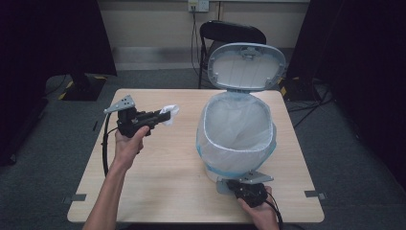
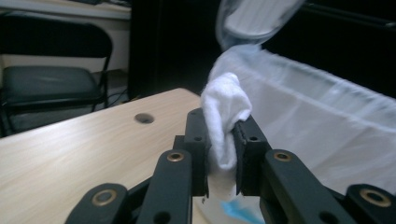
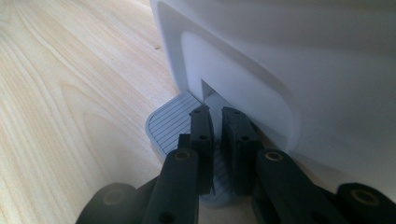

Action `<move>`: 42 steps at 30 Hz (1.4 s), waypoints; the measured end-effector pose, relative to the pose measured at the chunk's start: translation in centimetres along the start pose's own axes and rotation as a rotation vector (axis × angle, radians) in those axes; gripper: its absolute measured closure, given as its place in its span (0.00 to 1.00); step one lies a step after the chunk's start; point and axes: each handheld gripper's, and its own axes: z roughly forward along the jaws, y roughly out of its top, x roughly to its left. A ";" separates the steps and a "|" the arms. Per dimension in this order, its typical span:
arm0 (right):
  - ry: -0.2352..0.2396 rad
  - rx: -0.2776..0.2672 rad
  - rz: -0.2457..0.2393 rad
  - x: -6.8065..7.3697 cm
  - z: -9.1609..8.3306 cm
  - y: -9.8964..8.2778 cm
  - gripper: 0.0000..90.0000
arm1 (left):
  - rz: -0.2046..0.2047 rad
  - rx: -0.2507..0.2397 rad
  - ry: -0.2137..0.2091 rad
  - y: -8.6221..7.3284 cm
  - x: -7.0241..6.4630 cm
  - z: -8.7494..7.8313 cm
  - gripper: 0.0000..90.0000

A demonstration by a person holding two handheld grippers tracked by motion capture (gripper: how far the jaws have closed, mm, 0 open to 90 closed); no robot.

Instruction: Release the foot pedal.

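A white pedal bin stands on the table with its lid raised and a thin white liner folded over its rim. Left of the bin and above the table, my left gripper is shut on a crumpled white tissue; in the left gripper view the tissue bulges out above the jaws. My right gripper is shut with nothing between its jaws, and its tips rest on the grey ribbed pedal at the bin's base. The right gripper sits at the bin's near side.
The wooden table has a cable hole near its far left part. A black chair stands behind the table, beyond the bin. Dark curtains hang on both sides of the room.
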 end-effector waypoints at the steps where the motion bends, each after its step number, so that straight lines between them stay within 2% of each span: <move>1: -0.002 0.001 0.000 0.0 0.0 0.0 0.92 | 0.008 -0.002 -0.006 0.3 -0.3 -0.1 0.87; 3: -0.003 0.001 -0.001 0.1 0.0 0.0 0.92 | 0.012 -0.012 -0.017 0.8 -0.6 0.0 0.87; 4: -0.003 0.001 0.000 0.1 0.0 0.0 0.92 | 0.033 -0.018 -0.022 1.5 -1.2 0.0 0.87; 7: -0.002 0.000 0.002 0.0 0.0 0.0 0.92 | 0.055 -0.027 -0.034 2.4 -2.0 0.1 0.87; 10: 0.000 0.001 0.005 0.0 0.0 0.0 0.92 | 0.058 -0.051 -0.047 3.5 -2.7 0.6 0.87; 14: 0.002 0.002 0.008 0.0 0.0 0.0 0.92 | 0.090 -0.066 -0.072 4.9 -4.0 1.4 0.87; 18: -0.004 0.005 0.006 0.0 0.0 0.1 0.92 | 0.110 -0.068 -0.079 5.7 -4.7 2.0 0.87; 21: 0.003 0.002 0.003 -0.1 0.0 0.0 0.92 | 0.118 -0.072 -0.099 6.3 -5.5 2.5 0.87; 23: 0.006 0.002 0.008 -0.1 0.0 0.0 0.92 | 0.133 -0.058 -0.127 6.7 -6.1 3.2 0.87; 25: 0.007 0.002 0.008 -0.1 0.0 0.0 0.92 | 0.137 -0.057 -0.128 6.9 -6.3 3.5 0.87; 30: 0.005 0.002 0.009 -0.1 0.0 0.1 0.92 | 0.164 -0.050 -0.163 8.0 -7.5 4.7 0.87; 36: 0.000 0.006 0.007 -0.1 0.0 0.1 0.92 | 0.155 -0.044 -0.186 8.7 -8.1 6.8 0.87; 39: 0.003 0.002 0.007 -0.1 0.0 0.1 0.92 | 0.153 -0.047 -0.189 8.8 -8.3 7.3 0.86; 42: 0.004 0.002 0.008 -0.1 0.0 0.1 0.92 | 0.146 -0.042 -0.210 9.1 -8.9 8.7 0.86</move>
